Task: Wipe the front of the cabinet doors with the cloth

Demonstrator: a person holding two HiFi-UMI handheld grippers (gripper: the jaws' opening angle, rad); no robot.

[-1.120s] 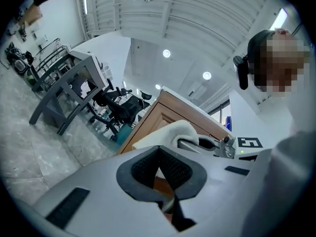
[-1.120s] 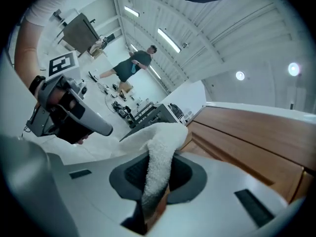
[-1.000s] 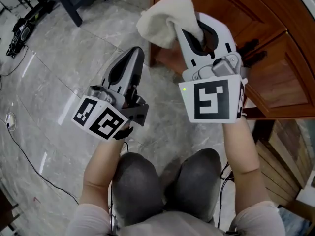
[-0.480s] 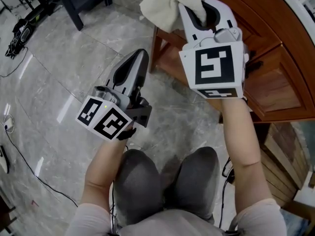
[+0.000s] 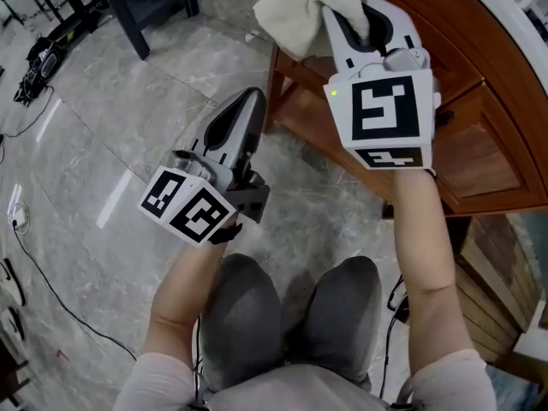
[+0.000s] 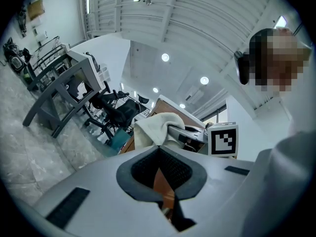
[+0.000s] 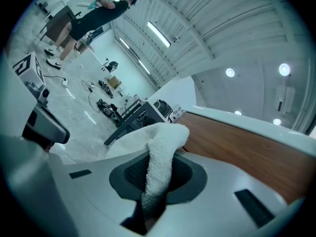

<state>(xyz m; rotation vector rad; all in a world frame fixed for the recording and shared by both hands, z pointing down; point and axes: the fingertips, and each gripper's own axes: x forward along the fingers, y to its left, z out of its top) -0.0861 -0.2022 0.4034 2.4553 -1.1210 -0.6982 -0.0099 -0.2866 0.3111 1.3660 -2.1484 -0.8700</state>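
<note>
**Cloth clamped at the cabinet corner, left tool idle**

The right hand-held gripper (image 5: 347, 11) is raised against the upper left corner of the wooden cabinet (image 5: 479, 144), its marker cube facing the head camera. Its jaws are clenched on a white terry cloth (image 5: 300, 11). In the right gripper view (image 7: 148, 174) a rolled strip of the cloth (image 7: 160, 152) runs down between the two dark pads and is pinched there. The rest bunches up past the jaw tips, next to the brown wood face (image 7: 237, 152) under a pale top edge. From the head view the bundle hangs over the cabinet's corner post. Whether it actually presses on the wood cannot be told.

The left hand-held gripper (image 5: 244, 114) is held lower and well apart from the cabinet, above the grey marble floor (image 5: 103, 144), pointing up toward the cabinet. The left gripper view (image 6: 160, 167) shows its jaws drawn together with nothing held, only a thin slit through which orange-brown wood shows. Beyond the tips that view catches the cloth (image 6: 155, 130) and the right tool's marker cube (image 6: 223, 139).

The person's knees in grey trousers (image 5: 248, 315) sit at the bottom of the head view, both forearms reaching forward. Thin cables (image 5: 34, 255) trail across the floor at the left, and a dark desk leg (image 5: 141, 32) stands at the upper left.
</note>
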